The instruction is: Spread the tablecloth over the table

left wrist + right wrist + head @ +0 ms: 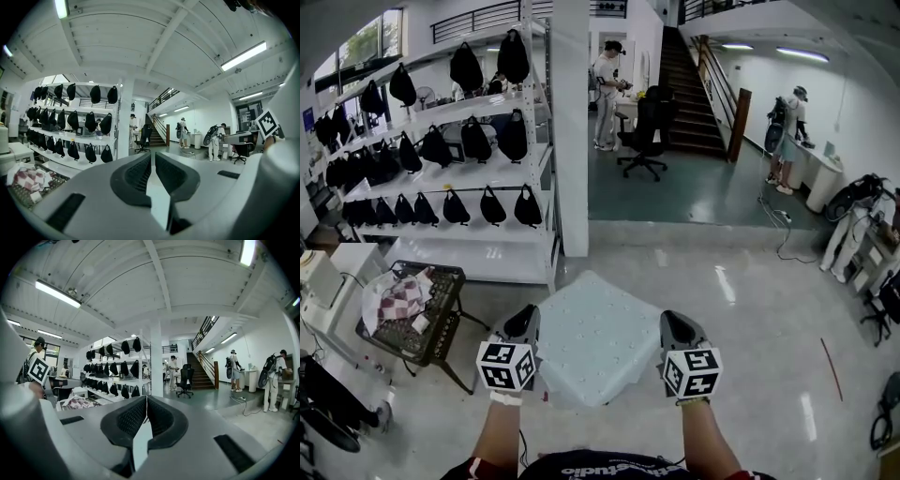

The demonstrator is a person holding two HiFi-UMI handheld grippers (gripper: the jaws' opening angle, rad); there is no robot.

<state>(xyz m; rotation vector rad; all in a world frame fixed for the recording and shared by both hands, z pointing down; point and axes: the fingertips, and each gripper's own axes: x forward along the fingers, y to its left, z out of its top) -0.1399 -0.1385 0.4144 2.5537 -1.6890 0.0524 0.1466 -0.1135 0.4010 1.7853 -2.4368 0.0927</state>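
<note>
Glossy pale floor (750, 309) lies below the pale blue quilted tablecloth (595, 342), which is held out in the air ahead of the person, with no desk showing under it. The left gripper (525, 323) and the right gripper (675, 326) each have their jaws closed on its near edge, one at either end, probably to keep that edge taut so the sheet opens flat. The held edge runs left to right, and the free far corner points towards the white pillar (572, 141).

Pale blue-white dotted square fabric tablecloth (595, 337) hangs spread roughly flat above the floor, far corner pointing away and near edge sagging, its side corners pinched in the fingers of the left gripper (528, 325) and right gripper (675, 325).
</note>
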